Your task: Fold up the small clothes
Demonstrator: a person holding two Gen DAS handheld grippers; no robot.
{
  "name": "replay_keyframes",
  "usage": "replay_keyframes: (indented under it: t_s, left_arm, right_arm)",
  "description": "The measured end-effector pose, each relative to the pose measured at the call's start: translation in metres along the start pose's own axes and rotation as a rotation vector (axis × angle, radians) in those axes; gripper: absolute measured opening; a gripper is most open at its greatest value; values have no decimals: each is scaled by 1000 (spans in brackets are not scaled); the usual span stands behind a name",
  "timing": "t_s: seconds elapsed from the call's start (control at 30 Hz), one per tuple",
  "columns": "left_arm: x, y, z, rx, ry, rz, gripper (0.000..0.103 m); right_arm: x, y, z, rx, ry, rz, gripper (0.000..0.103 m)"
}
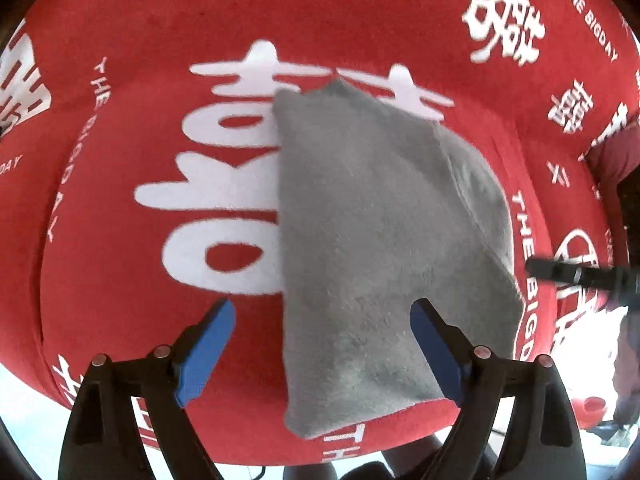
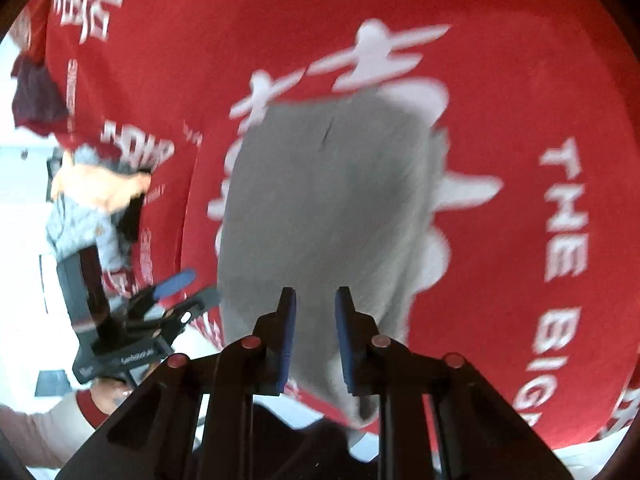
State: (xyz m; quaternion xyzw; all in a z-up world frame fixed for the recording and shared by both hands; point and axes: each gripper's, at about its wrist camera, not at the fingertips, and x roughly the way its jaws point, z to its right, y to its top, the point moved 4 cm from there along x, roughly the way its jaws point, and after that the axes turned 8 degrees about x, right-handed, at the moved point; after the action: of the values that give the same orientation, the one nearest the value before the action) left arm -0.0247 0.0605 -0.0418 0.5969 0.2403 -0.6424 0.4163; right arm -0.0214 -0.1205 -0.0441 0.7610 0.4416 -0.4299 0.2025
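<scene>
Grey cloth (image 1: 384, 240) lies flat on my red counter cover (image 1: 120, 280), partly between my left tool (image 1: 322, 316), fingers wide apart. My right tool (image 2: 316, 304) hovers over its near end, slightly apart, gripping nothing.

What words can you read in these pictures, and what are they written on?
"THE BIGDAY": white letters on the red cloth, repeated in several places.
"THE BIG": same print, cut off in the right view.
Big white Chinese signs: on the red cloth, not readable for certain.
Grey garment: no writing.
</scene>
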Motion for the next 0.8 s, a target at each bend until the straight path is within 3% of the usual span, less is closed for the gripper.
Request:
replay_keyframes:
  t_s: [0.1,0.17,0.2,0.27,0.43,0.5,0.57,0.7,0.8]
  left_arm:
    - [5,-4,6,20,28,-20,90]
    - [5,-8,8,26,34,-27,90]
    - [5,-9,8,27,32,-32,90]
    - [3,-14,9,37,30,-43,90]
    - [-3,-26,15,70,42,-66,90]
    - [-7,-30,17,64,41,-73,90]
    - [-12,-32,20,60,42,-72,90]
    - [-22,-38,26,68,51,-70,90]
    - [-24,-43,29,77,60,-83,90]
  right_arm:
    - [25,-14,9,-24,-107,-3,20]
    - [30,-15,20,-44,-138,28,5]
    - [29,-17,27,-43,-140,49,3]
    - [23,-19,34,-3,-104,60,3]
    - [12,-28,43,29,-117,63,3]
    - [9,-33,45,50,-135,62,4]
    - [8,-41,51,78,-176,57,12]
    - [-3,-53,70,166,-199,52,12]
    - [-15,-60,68,161,-220,60,12]
